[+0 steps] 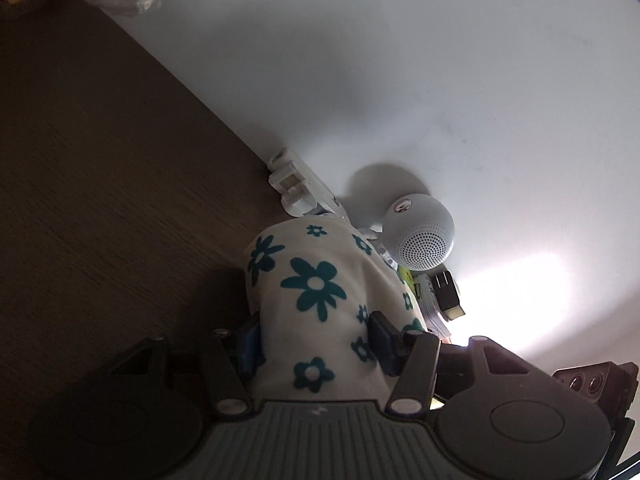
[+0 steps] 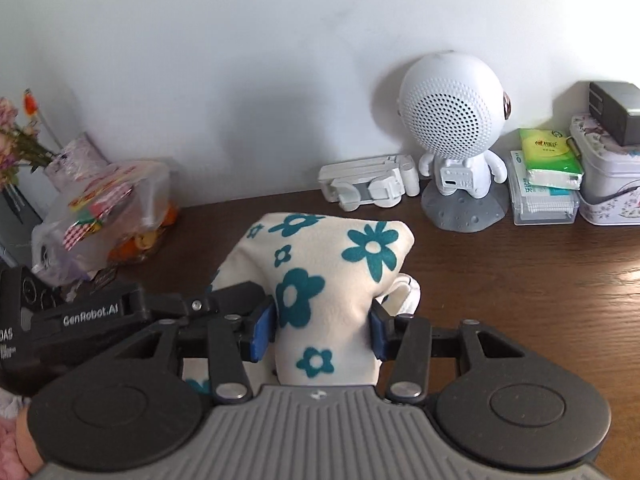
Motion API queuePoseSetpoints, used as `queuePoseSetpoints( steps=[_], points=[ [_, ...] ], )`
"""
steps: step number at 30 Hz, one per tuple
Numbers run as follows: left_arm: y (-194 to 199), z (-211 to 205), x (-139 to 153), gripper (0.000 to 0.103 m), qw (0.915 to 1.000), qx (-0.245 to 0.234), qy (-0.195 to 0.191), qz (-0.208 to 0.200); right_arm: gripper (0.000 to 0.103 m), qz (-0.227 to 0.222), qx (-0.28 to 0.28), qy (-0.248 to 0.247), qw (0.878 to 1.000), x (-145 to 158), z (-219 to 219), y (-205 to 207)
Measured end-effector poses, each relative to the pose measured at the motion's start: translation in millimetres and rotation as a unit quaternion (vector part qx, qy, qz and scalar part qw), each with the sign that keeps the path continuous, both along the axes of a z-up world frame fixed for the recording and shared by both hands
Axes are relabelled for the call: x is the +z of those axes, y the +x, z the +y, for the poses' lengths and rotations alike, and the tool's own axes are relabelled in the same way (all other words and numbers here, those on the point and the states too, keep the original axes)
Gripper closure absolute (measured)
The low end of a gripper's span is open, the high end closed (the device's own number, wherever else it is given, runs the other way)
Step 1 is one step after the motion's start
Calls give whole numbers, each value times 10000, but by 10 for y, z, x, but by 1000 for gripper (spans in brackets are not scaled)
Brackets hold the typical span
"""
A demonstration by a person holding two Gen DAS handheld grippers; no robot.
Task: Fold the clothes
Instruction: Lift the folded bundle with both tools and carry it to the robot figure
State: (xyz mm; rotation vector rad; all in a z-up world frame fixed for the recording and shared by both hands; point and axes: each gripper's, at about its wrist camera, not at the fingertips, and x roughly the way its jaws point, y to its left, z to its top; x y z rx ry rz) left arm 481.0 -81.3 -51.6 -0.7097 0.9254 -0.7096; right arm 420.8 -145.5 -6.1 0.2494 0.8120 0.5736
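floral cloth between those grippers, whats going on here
A person holding a gripper in each hand is folding a cream cloth with teal flowers over a brown wooden desk. The left gripper and the right gripper each pinch a bunched part of it between their blue fingers, close beside each other. The cloth is gathered up, not laid flat. An astronaut-shaped speaker, a tissue pack and a plastic bag of snacks stand along the wall.
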Motion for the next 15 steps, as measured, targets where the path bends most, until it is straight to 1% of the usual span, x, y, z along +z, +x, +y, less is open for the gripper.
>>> queuePoseSetpoints(
  steps=[2, 6, 10, 11, 12, 13, 15],
  points=[
    [15, -19, -21, 50, 10000, 48, 3, -63, 55, -13, -9, 83, 10000, -38, -7, 113],
    [28, 58, -55, 50, 9996, 274, 9, -116, 55, -7, 203, 218, 9996, -145, 64, 211],
    [35, 127, -49, 49, 9990, 357, 167, -216, 52, 5, 298, 432, 9986, -221, 135, 251],
    [36, 148, -36, 47, 9990, 337, 192, -233, 51, 8, 308, 472, 9984, -216, 137, 246],
    [33, 171, -18, 43, 9989, 326, 224, -265, 44, 1, 307, 510, 9982, -200, 124, 231],
    [11, 203, 22, 41, 9983, 355, 290, -372, 37, -21, 299, 571, 9979, -178, 94, 207],
    [-81, 269, 162, 35, 9940, 498, 566, -792, 34, -198, 276, 724, 9968, -87, -6, 130]
  ],
)
